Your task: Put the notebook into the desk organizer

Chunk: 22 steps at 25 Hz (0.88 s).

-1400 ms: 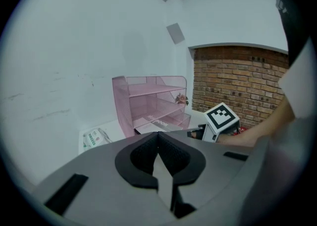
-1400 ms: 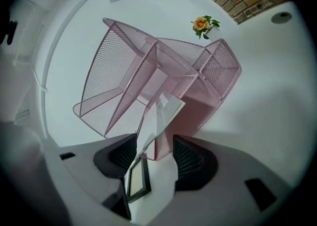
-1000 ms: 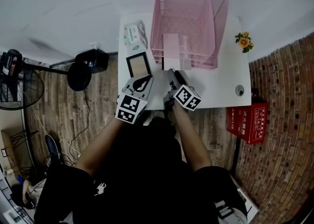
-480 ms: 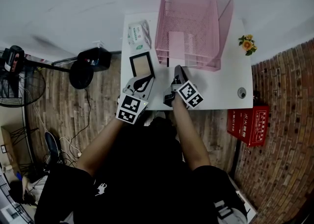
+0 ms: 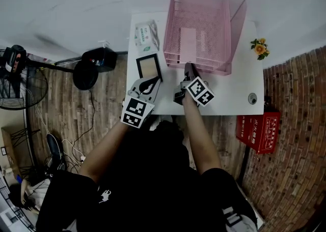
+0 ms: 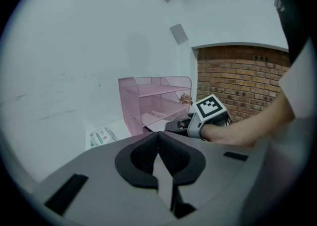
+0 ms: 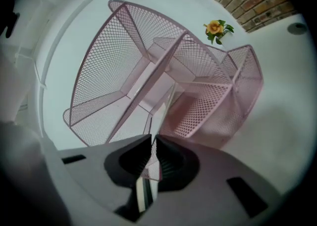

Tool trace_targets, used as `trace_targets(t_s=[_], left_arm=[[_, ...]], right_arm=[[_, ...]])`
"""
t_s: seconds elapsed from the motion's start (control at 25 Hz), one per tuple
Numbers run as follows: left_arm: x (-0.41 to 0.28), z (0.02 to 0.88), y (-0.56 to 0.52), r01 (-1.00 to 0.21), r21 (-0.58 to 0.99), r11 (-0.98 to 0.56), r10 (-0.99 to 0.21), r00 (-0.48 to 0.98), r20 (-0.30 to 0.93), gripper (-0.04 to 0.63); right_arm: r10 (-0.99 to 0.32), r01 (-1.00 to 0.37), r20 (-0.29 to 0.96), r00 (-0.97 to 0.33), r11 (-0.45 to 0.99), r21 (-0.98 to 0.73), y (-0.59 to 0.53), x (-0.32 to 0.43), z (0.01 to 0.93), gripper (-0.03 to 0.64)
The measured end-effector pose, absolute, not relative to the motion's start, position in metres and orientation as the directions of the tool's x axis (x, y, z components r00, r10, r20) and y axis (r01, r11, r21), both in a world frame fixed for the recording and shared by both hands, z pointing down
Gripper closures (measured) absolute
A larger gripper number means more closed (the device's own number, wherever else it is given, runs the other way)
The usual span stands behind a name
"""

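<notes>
A pink mesh desk organizer (image 5: pixel 224 17) stands at the back of the white table (image 5: pixel 234 88); it also shows as tiers (image 6: pixel 148 106) and as mesh walls (image 7: pixel 114 71). My right gripper (image 5: pixel 189 67) is at its front edge, shut on a thin pale pink notebook (image 5: pixel 188 42). Its jaws have just closed on the notebook. In the right gripper view the notebook (image 7: pixel 166 108) runs edge-on from the jaws (image 7: pixel 152 143) into the organizer. My left gripper (image 5: pixel 147 81) hangs shut and empty over the table's front left, its pads (image 6: pixel 158 138) together.
A tan pad with a dark border (image 5: pixel 149 66) lies just ahead of the left gripper. A wipes pack (image 5: pixel 145 35) lies at the back left. A small flower (image 5: pixel 260 48) and a round disc (image 5: pixel 251 98) sit at the right. A red box (image 5: pixel 254 124) is on the floor.
My right gripper has moved forward to the organizer's front edge, and the pale notebook has gone deeper in. The left gripper has stayed put.
</notes>
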<state>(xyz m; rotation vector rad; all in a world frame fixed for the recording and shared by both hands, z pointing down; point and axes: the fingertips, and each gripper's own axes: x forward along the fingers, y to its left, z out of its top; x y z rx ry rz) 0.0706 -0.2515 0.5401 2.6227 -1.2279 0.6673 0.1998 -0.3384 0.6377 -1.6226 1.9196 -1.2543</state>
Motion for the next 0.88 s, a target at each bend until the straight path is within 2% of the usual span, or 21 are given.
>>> trace_targets(t_s=[0.2,0.48,0.72,0.76,0.84,0.88], left_arm=[[0.067,0.542,-0.252,-0.77,-0.036,-0.637,-0.691,0.549,0.47,0.594],[0.065,0.543,-0.254,-0.776,-0.036,-0.63,-0.694,0.542,0.473,0.594],[0.068,0.542,-0.251,-0.771,-0.042,-0.635,-0.692,0.544,0.474,0.594],[0.067,0.542,-0.25,-0.771,-0.043,-0.635,-0.692,0.543,0.475,0.593],[0.066,0.542,-0.248,-0.772,-0.045,-0.634,-0.693,0.542,0.476,0.594],[0.066,0.542,-0.247,-0.772,-0.045,-0.634,-0.693,0.541,0.477,0.594]], right_arm=[[-0.904,-0.712,0.282,-0.322,0.034,-0.701,-0.345,0.195,0.63,0.583],[-0.867,-0.885,0.365,-0.338,0.161,-0.437,-0.342,0.183,0.63,0.541],[-0.845,-0.946,0.444,-0.298,0.2,-0.255,-0.34,0.183,0.636,0.541],[-0.844,-0.954,0.456,-0.283,0.199,-0.223,-0.339,0.185,0.637,0.547],[-0.843,-0.962,0.469,-0.265,0.195,-0.192,-0.338,0.188,0.638,0.613],[-0.842,-0.962,0.471,-0.263,0.191,-0.196,-0.338,0.189,0.638,0.615]])
